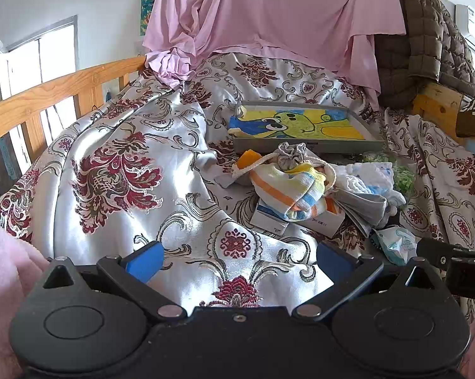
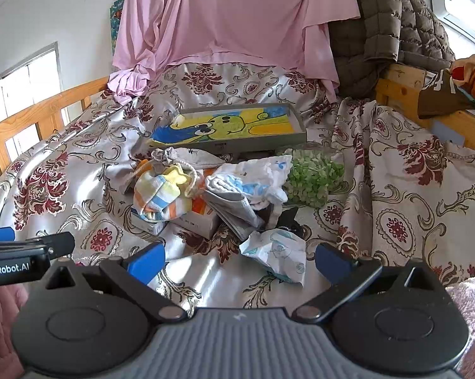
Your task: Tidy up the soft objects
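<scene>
A heap of soft things lies mid-bed: a striped yellow, orange and blue cloth (image 1: 292, 189) (image 2: 160, 194), a small grey drawstring pouch (image 1: 290, 158) (image 2: 163, 157), a white and blue cloth (image 1: 370, 178) (image 2: 253, 180) and a crumpled white packet (image 1: 395, 243) (image 2: 277, 252). My left gripper (image 1: 239, 260) is open over bare bedspread, short of the heap. My right gripper (image 2: 239, 260) is open too, with the crumpled packet lying between its blue fingertips (image 2: 147, 260).
A floral satin bedspread (image 1: 117, 170) covers the bed. A grey tray with a cartoon picture (image 1: 303, 126) (image 2: 234, 128) lies behind the heap, a bag of green pieces (image 2: 313, 177) to its right. Small boxes (image 2: 193, 219) sit under the cloths. Wooden rail (image 1: 47, 94) left; pink sheet (image 1: 269, 15) and quilted jacket (image 2: 389, 31) behind.
</scene>
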